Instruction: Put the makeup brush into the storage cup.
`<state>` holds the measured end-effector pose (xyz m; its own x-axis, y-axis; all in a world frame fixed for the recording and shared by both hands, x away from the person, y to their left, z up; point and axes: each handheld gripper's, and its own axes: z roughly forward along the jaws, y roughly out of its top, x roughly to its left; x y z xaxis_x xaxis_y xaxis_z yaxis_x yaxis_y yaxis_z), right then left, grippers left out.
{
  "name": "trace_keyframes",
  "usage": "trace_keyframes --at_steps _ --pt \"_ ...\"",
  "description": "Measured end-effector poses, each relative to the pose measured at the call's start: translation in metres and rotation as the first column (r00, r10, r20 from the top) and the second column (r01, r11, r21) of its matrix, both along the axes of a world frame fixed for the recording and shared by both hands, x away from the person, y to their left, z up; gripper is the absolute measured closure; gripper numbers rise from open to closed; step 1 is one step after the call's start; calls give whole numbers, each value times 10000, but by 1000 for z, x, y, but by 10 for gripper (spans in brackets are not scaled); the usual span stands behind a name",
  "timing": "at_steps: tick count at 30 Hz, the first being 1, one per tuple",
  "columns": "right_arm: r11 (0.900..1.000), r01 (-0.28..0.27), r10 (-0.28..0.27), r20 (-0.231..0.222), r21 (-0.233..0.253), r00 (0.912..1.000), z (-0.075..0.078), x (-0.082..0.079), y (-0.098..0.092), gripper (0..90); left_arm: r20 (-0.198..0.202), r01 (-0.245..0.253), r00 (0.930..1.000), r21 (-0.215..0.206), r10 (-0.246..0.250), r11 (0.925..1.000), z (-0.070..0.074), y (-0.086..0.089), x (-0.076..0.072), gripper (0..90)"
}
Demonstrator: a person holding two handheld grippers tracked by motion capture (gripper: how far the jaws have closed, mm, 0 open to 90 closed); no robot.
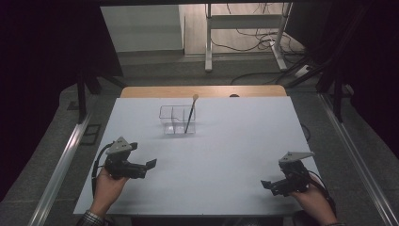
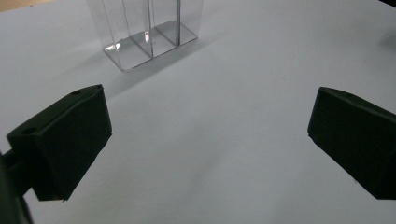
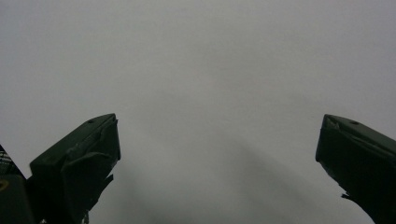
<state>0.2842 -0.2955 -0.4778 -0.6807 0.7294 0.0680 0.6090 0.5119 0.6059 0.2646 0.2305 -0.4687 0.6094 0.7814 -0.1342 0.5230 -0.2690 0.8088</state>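
Clear plastic organizer, divided into compartments, holds one upright brush.

One clear organizer, one brush, two hand-held grippers.

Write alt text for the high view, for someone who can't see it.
A person's two hands each hold an open black claw, left and right, low over a white table. Farther back stands a clear divided container with a thin brush leaning in its right compartment.
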Motion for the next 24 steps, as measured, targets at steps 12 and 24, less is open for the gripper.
trace_keyframes --at_steps 12,24 --pt "10000 19 -19 1 26 10000 0 0 0 0 -41 -85 10000 -48 85 10000 -1 6 -8 0" --pt "10000 43 -43 13 51 10000 0 0 0 0 -140 -291 9995 -39 290 9996 -2 16 -18 0"
